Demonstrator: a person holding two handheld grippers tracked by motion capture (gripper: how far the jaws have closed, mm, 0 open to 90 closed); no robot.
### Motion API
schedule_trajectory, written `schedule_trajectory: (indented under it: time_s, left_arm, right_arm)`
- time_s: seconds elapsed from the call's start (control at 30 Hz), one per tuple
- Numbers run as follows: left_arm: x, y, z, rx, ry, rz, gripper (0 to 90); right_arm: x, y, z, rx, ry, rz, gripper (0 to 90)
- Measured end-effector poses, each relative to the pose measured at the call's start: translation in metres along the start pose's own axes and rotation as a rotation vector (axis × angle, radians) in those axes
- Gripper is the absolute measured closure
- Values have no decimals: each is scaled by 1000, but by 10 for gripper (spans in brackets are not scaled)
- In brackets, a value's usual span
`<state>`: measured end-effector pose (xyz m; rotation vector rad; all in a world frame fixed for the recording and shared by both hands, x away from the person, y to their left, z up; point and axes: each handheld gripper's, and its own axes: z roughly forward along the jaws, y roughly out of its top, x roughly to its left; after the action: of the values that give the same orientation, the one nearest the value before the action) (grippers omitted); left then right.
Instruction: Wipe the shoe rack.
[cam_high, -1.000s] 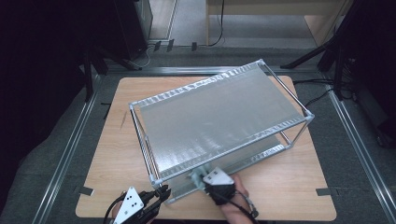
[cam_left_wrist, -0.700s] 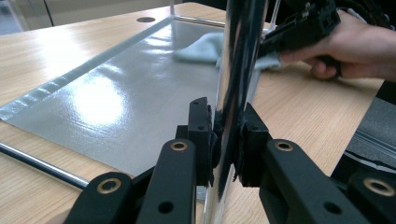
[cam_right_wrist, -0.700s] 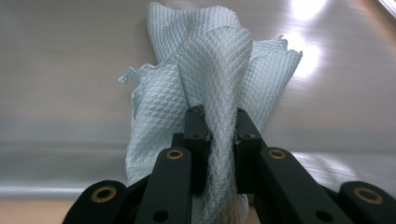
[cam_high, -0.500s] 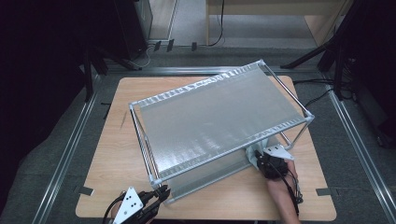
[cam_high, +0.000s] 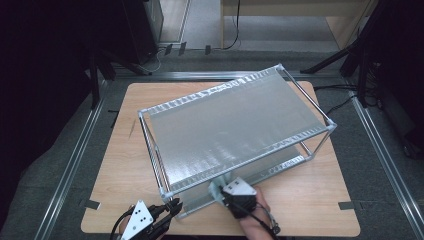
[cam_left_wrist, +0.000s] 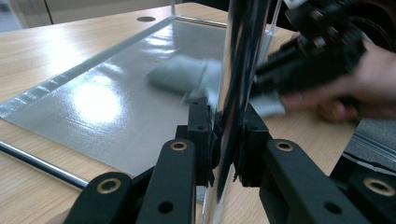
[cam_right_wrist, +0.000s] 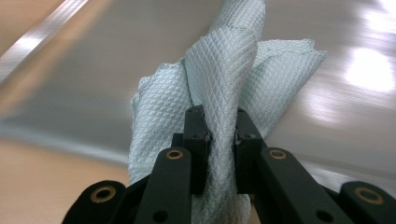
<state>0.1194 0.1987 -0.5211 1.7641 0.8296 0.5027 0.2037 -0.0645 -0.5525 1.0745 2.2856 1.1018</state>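
Left gripper (cam_left_wrist: 228, 140) clamped, right gripper (cam_right_wrist: 219, 126) (level) clamped

A wooden table (cam_high: 115, 150) stands on grey floor (cam_high: 45, 200), metal rails (cam_high: 70, 170) alongside, cables (cam_high: 345, 102) beyond.

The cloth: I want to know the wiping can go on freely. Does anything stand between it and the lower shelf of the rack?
Nothing visible does. The cloth, pinched in the right gripper, already lies against the lower shelf. The left gripper clamps the corner post beside it, off the shelf surface.
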Motion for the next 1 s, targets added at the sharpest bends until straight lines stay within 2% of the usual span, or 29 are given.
schedule_trajectory:
  time_s: [0.03,0.07,0.13,0.23,0.33,0.43,0.5,0.53,0.57,0.67,0.77,0.87,0.97,1.0]
  left_arm:
    - [0,0,0,0,-1,-1,797]
    - [0,0,0,0,-1,0,797]
    - [0,0,0,0,0,0,797]
    - [0,0,0,0,0,-1,797]
    - [0,0,-1,2,-2,-5,797]
    - [1,0,-1,5,-5,-7,797]
    - [1,0,-1,6,-5,-7,797]
    - [2,0,-1,6,-7,-8,797]
    - [2,0,-2,7,-9,-11,797]
    - [4,0,-3,10,-11,-10,797]
    - [7,-1,-7,14,-12,-1,796]
    - [11,-1,-9,16,-6,-6,795]
    - [15,-1,-11,13,10,-25,793]
    - [17,-2,-11,13,16,-27,793]
  right_arm:
    - [11,1,0,-1,35,-13,803]
    - [25,2,0,-2,101,-33,803]
    - [38,4,-1,3,166,-48,803]
    - [47,4,0,1,210,-77,803]
    - [35,4,1,1,192,-82,803]
    - [5,2,1,4,113,-48,802]
    - [-21,-1,-1,2,39,-23,802]
    - [-38,-2,-3,6,-14,-5,802]
    - [-48,-3,-5,7,-41,16,802]
    - [-90,-9,-14,15,-152,80,802]
    - [-133,-19,-27,9,-241,156,802]
    - [-160,-26,-39,3,-319,226,802]
    - [-182,-31,-55,-4,-419,312,800]
    - [-186,-33,-59,-10,-434,332,800]
